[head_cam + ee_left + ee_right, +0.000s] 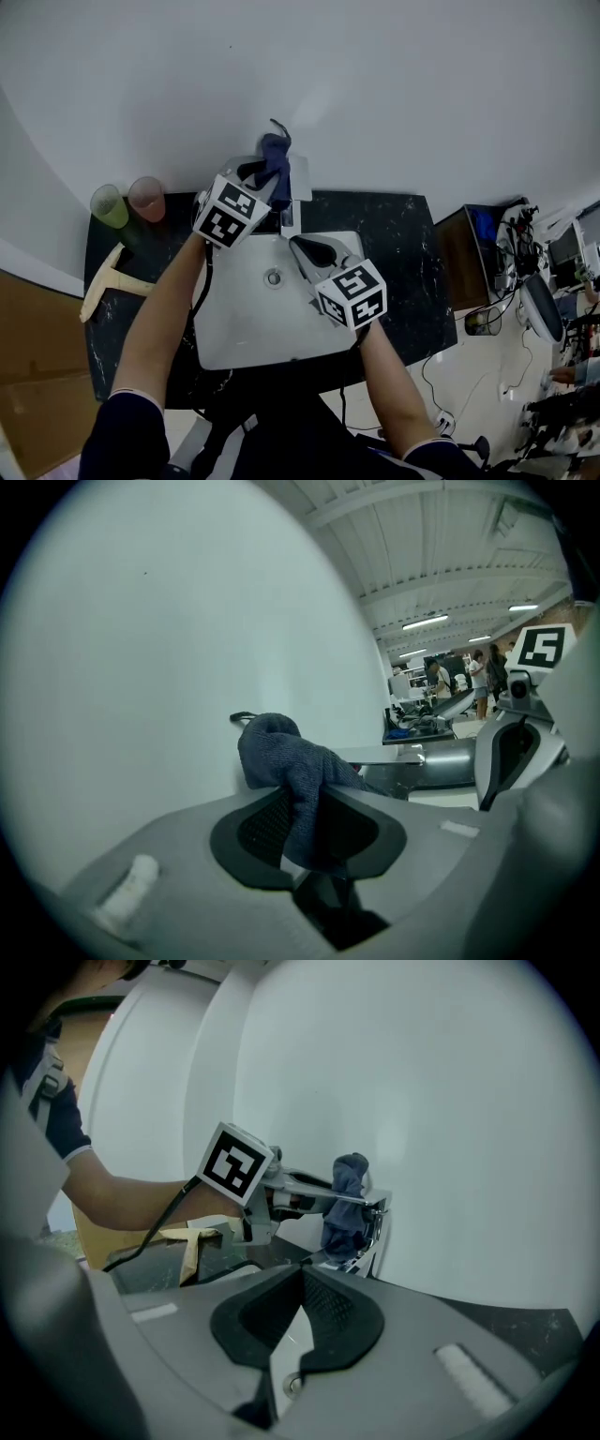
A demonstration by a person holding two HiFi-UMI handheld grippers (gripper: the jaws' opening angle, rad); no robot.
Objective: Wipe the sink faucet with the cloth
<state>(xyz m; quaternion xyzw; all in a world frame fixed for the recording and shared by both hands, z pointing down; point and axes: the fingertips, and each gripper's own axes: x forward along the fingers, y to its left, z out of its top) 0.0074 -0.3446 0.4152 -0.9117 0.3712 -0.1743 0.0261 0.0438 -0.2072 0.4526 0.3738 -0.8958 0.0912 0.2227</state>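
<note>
Your left hand-held gripper (309, 822) is clamped on the blue cloth (292, 766). Its own view shows the fabric pinched between the pads and bunched above them, with the flat chrome top of the faucet (389, 756) just behind. The right gripper view adds what that one cannot: the cloth hangs against the upright faucet body at the white back wall, touching it. It also shows your right hand-held gripper (298, 1312) with its jaws closed together and nothing between them.

Only the head view gives the layout. The white sink (244, 319) is set in a dark speckled surface (403, 244), with the faucet at its back edge. Your right hand-held gripper hangs over the basin, just in front of the spout. At the surface's left end stand a green cup (110, 206) and a pink cup (147, 198), touching each other, with a beige tool (105, 284) lying nearer you. From above, the left gripper's marker cube (228, 211) covers the faucet's left side.
</note>
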